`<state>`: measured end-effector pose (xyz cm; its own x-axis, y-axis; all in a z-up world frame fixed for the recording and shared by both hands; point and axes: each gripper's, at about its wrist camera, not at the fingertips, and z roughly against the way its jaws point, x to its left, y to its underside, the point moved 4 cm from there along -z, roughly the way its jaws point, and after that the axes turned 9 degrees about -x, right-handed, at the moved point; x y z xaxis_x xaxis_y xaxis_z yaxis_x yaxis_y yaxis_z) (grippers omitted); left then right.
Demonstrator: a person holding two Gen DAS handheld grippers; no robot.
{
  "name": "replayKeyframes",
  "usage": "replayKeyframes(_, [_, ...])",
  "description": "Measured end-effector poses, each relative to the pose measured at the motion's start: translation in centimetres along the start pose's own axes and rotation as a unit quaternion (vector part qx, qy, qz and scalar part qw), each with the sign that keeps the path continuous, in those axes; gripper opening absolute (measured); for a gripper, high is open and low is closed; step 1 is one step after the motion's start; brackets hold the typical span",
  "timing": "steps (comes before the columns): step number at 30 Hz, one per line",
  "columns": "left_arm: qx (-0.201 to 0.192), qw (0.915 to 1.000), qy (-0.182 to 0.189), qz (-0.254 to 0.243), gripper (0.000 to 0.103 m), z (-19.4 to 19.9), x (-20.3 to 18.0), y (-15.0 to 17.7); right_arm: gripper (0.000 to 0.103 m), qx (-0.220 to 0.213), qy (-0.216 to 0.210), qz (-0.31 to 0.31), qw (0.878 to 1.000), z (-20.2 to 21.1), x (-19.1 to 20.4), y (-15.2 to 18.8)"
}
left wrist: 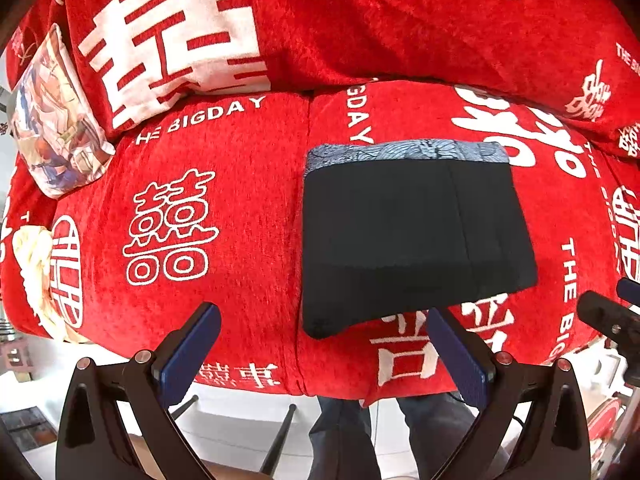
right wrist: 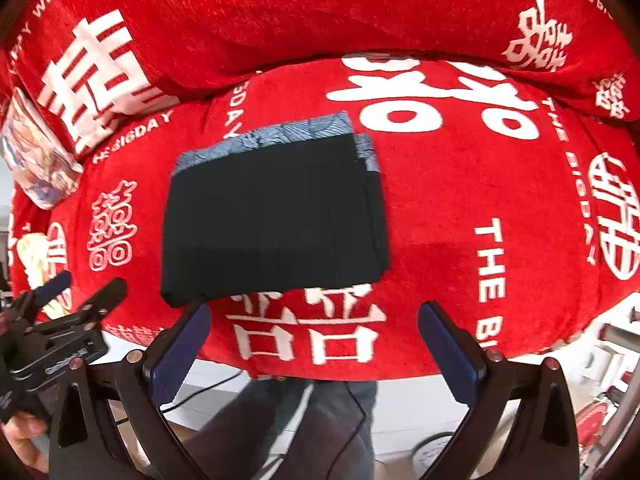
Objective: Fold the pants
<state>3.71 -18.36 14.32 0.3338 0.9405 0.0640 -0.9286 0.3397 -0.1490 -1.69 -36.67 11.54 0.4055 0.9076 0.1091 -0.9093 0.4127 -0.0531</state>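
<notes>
- Nearest the lens in the left wrist view, the left gripper [left wrist: 324, 334] is seen with its blue-padded fingers [left wrist: 192, 344] spread wide and nothing held between them.
- Likewise, in the right wrist view, the right gripper [right wrist: 314, 330] is held wide open and empty, just short of the cushion's front edge.
- Beyond both claws, the pants [left wrist: 412, 236] are found lying flat on the red sofa cover [left wrist: 224, 208] as a compact black rectangle, with the blue patterned waistband [left wrist: 404, 150] along the far edge.
- From the left gripper the bundle lies ahead and to the right; from the right gripper it lies ahead and slightly to the left, so it is placed between the two, neither being clearly nearer.
- Its long axis is judged to run roughly across both views, left to right.
- Stacked layers at the bundle's right edge are shown only in the right wrist view, where a second strip of waistband peeks out.
- A printed pillow [left wrist: 56, 120] is shown far more fully in the left wrist view.
- Folding is judged to be essentially complete, with no contact being made.
</notes>
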Motion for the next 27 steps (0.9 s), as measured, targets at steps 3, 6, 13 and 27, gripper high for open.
replayKeyframes(3, [-0.002, 0.9999, 0.0, -0.01, 0.103, 0.6, -0.4, 0.3, 0.103, 0.0, 0.014, 0.001, 1.0, 0.5, -0.1, 0.4])
replayKeyframes(6, [-0.005, 0.9999, 0.0, -0.016, 0.103, 1.0, -0.6, 0.5, 0.103, -0.007, 0.026, 0.004, 1.0, 1.1, -0.1, 0.7])
replayKeyframes(13, [-0.009, 0.9997, -0.007, -0.023, 0.103, 1.6, -1.2, 0.7, 0.103, -0.028, 0.053, 0.024, 0.998, 2.4, -0.1, 0.8])
replayKeyframes(27, [-0.025, 0.9987, -0.009, -0.043, 0.103, 3.0, -2.2, 0.7, 0.103, -0.041, 0.061, 0.032, 0.997, 3.3, 0.2, 1.6])
